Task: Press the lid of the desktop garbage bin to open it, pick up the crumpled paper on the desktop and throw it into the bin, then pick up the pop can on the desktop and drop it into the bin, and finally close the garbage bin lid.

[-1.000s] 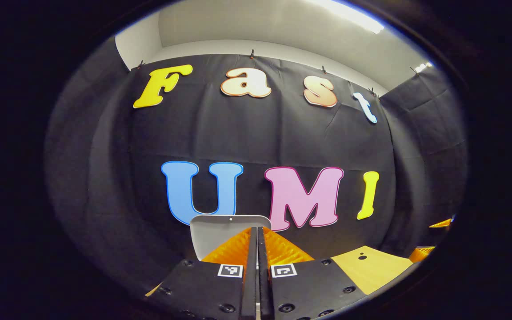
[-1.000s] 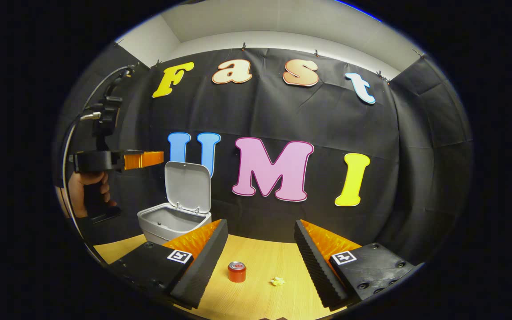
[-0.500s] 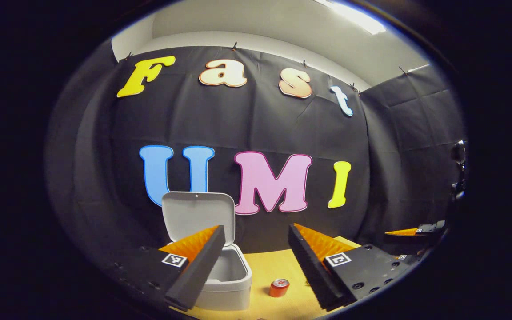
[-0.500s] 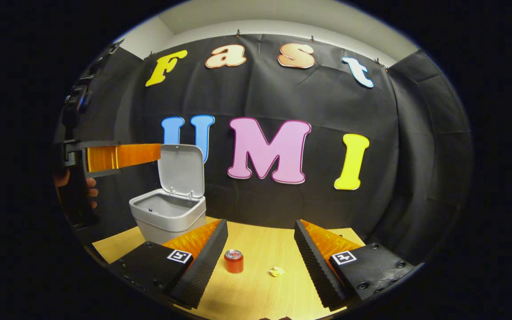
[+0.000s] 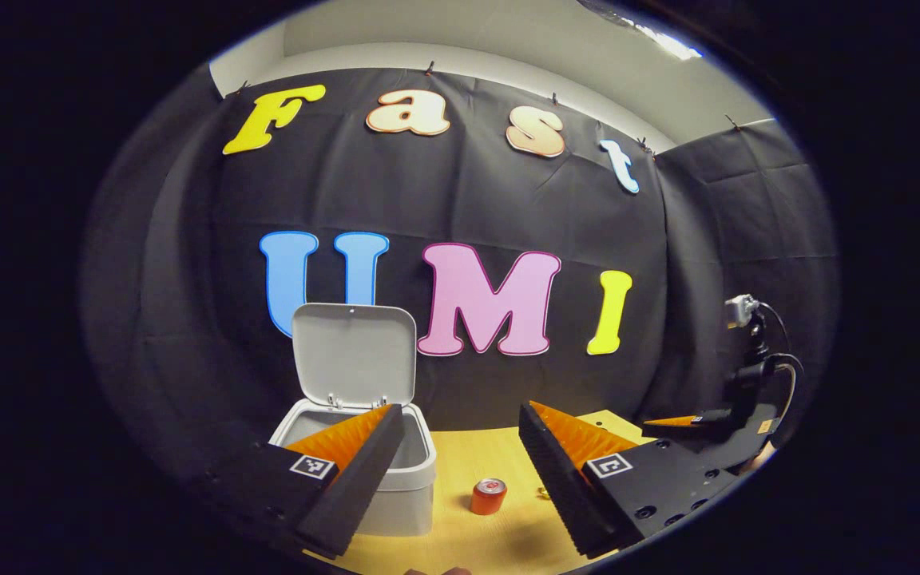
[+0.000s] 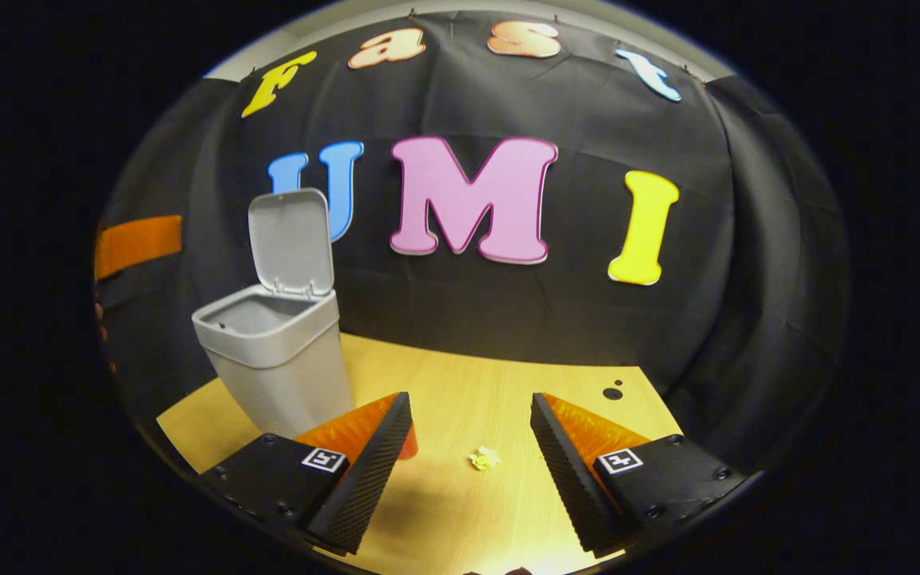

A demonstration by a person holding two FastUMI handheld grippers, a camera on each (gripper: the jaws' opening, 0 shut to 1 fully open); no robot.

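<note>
The grey bin [image 5: 396, 487] stands on the wooden table with its lid [image 5: 354, 351] upright and open; in the right gripper view the bin [image 6: 272, 351] is at the left, its lid [image 6: 291, 239] raised. The red pop can [image 5: 489, 496] stands right of the bin. The small crumpled paper [image 6: 485, 458] lies on the table just beyond and between my right gripper's fingers. My right gripper [image 6: 469, 399] is open, low over the table. Its left finger hides most of the can [image 6: 408, 443]. My left gripper [image 5: 460, 411] is open and empty, near the bin's front.
The wooden table [image 6: 460, 375] ends at the black cloth wall behind. Two small dark holes [image 6: 612, 393] sit at its back right. The right gripper [image 5: 691, 421] with its cable shows at the right edge of the left gripper view; the left gripper's finger [image 6: 138, 242] shows at the left of the right gripper view.
My left gripper went from shut to open and drew back from the raised lid. My right gripper dropped lower and closer to the table, bringing the paper between its fingers.
</note>
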